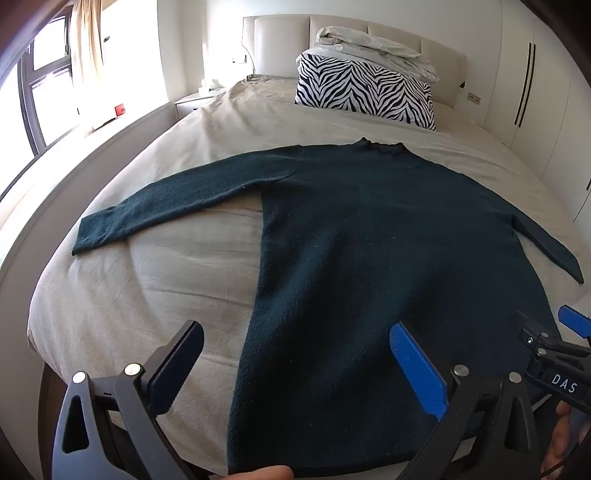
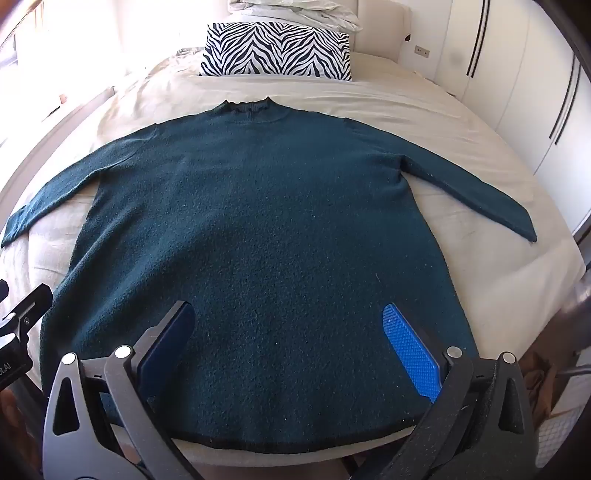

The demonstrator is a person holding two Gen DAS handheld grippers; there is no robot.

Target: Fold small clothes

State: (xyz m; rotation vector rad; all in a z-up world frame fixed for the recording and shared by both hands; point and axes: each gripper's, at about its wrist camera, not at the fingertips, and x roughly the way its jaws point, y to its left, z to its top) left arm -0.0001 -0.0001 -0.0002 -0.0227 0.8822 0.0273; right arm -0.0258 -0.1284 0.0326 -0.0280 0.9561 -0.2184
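Note:
A dark teal knit sweater [image 2: 266,229] lies flat on the bed, neck away from me, both sleeves spread out to the sides. It also shows in the left wrist view [image 1: 369,258]. My left gripper [image 1: 295,332] is open and empty above the sweater's lower left edge. My right gripper [image 2: 288,314] is open and empty above the sweater's lower middle, near the hem [image 2: 295,445]. The right gripper's tip also shows at the right edge of the left wrist view [image 1: 546,343].
The bed [image 2: 461,122] has a beige cover. A zebra-print pillow [image 2: 277,48] and a folded white duvet [image 2: 295,11] lie at the headboard. White wardrobes [image 2: 517,74] stand to the right, a window [image 1: 44,92] to the left.

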